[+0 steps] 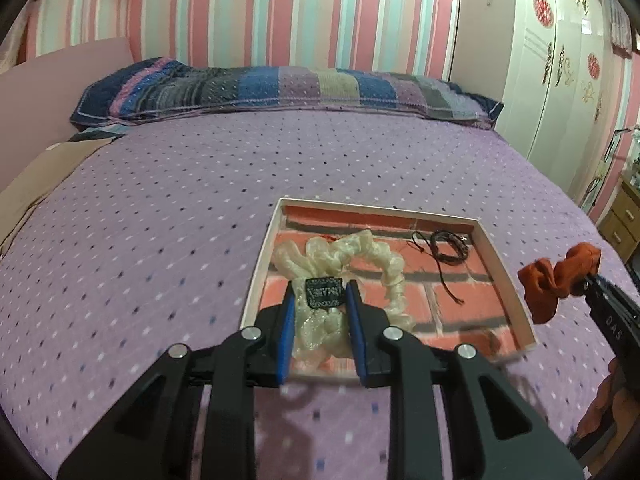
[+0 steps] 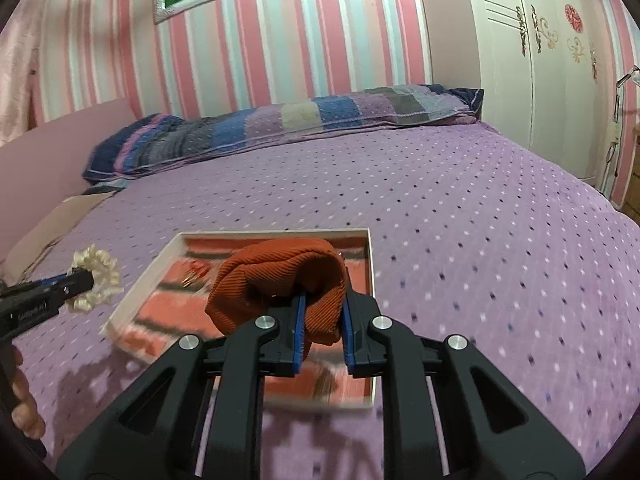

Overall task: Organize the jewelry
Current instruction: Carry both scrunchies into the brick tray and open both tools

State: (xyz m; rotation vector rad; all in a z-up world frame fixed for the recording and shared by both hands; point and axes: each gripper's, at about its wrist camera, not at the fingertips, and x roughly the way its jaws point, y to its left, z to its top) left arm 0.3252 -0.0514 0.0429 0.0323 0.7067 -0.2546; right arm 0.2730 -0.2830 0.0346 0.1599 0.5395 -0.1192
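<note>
Black gripper frame — blue pads, silver screws.

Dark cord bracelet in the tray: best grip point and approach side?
Grip the coiled bundle of the dark cord bracelet, coming from above. It lies flat in the far right corner of the tray, close to the walls, and its loose tail is too thin.

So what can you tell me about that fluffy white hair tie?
The cream scrunchie is a ring of shiny, ruffled fabric, puckered all round, with a small black tag bearing pale lettering. The left gripper is shut on the bunched part by the tag, its blue pads pressing both sides. The rest of the loop hangs over the shallow box lined with a brick pattern.
</note>
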